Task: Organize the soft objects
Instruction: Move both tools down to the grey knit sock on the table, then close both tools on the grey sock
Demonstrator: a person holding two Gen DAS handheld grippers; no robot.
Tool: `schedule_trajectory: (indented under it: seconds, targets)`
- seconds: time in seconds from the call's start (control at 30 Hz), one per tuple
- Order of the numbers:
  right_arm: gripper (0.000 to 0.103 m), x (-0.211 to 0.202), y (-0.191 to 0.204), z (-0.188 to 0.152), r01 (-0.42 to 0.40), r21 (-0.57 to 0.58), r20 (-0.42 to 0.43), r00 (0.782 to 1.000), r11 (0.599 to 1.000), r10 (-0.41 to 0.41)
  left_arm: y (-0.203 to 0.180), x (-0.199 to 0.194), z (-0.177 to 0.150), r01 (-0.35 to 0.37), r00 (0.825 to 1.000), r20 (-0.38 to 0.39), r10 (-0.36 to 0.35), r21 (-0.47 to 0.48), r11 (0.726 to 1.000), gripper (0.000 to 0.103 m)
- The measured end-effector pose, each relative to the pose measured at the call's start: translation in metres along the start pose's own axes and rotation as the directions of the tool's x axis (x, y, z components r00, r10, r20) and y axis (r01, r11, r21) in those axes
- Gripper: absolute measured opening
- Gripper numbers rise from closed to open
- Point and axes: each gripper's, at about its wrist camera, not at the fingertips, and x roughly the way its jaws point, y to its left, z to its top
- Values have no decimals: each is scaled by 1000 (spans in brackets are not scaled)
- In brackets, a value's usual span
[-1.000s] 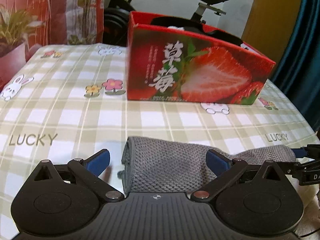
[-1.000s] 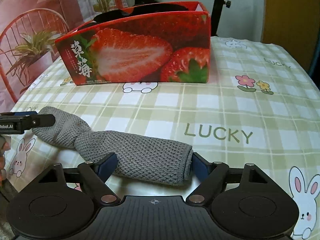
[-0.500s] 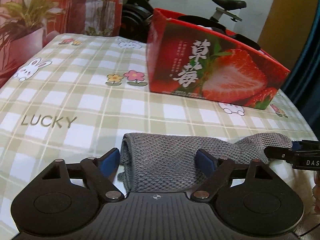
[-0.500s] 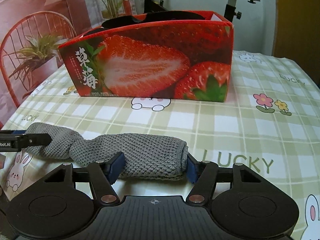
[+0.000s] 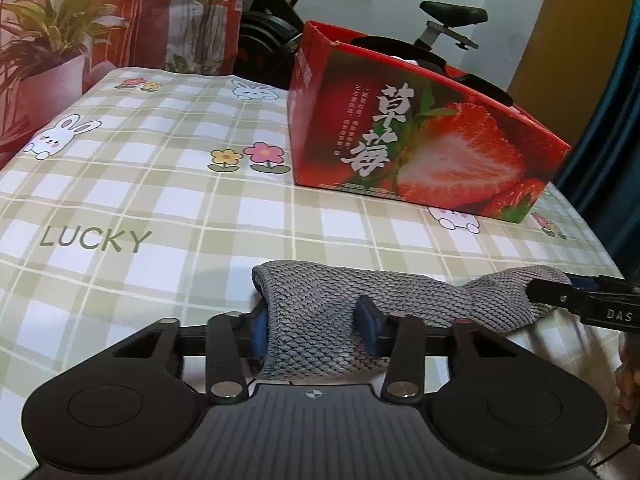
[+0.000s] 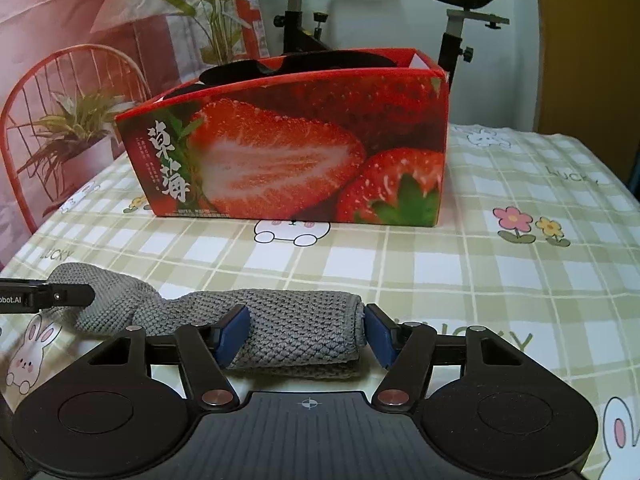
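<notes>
Grey knitted cloth [image 5: 320, 320], one rolled piece, lies in front of the single strawberry box [image 5: 420, 140]. Since a second ago both tools have closed in: the left gripper [image 5: 310, 326] and right gripper [image 6: 302, 332] now pinch opposite ends, so lifting boxward looks next.

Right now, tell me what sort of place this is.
Probably a room at home: a black exercise bike and a potted green plant stand behind a table under a green checked bunny-print tablecloth with a red strawberry-print cardboard box.
</notes>
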Motion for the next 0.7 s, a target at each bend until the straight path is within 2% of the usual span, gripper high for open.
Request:
schedule_trajectory:
  seconds: [0.2, 0.33, 0.7]
  targets:
    - [50, 2, 0, -2, -10, 14, -6, 1000, 1000, 10, 0, 1, 0, 15, 1000, 0, -15, -1, 1000, 38]
    - [39, 3, 3, -2, -26, 11, -11, 1000, 1000, 27, -1, 2, -1, 15, 1000, 1, -15, 7, 1000, 38]
    - [34, 3, 3, -5, -32, 9, -6, 999, 999, 32, -1, 3, -1, 14, 1000, 8, -14, 25, 1000, 38]
